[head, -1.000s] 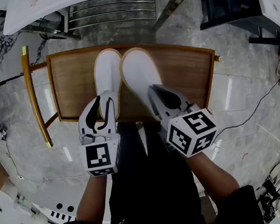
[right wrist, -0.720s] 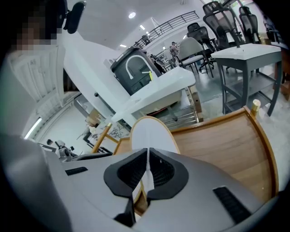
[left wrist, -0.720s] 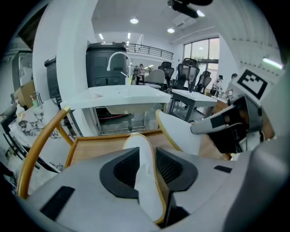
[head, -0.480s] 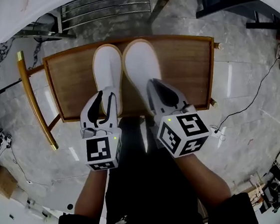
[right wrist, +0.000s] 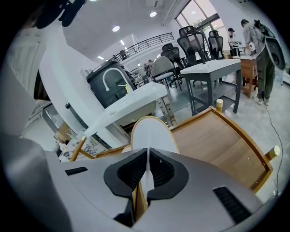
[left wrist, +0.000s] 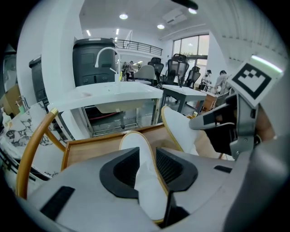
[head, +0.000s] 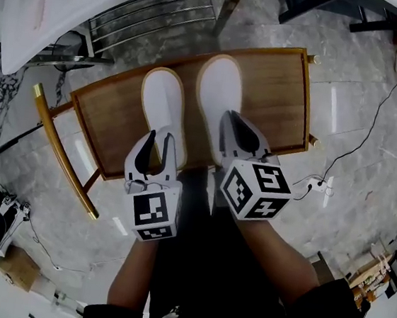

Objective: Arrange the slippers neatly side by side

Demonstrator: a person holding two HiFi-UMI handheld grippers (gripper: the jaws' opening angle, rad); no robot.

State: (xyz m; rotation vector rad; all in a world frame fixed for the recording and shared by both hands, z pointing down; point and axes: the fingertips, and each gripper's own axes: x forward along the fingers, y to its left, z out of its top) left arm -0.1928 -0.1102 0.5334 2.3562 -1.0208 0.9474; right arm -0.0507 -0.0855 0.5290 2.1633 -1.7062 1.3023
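Two white slippers with tan edges lie toes away from me on a wooden chair seat. My left gripper is shut on the heel end of the left slipper; in the left gripper view that slipper fills the gap between the pads of the left gripper. My right gripper is shut on the heel edge of the right slipper. In the right gripper view the right gripper pinches a thin strip of the right slipper. A narrow strip of wood shows between the slippers.
The chair has a curved golden backrest rail at the left. A white counter with a metal rack stands beyond it. A cable runs over the marble floor at the right. A person stands by the desks far off.
The right gripper has turned with the right slipper, whose toe swung away from the left slipper; the two now lie more parallel. The left gripper has kept its hold.
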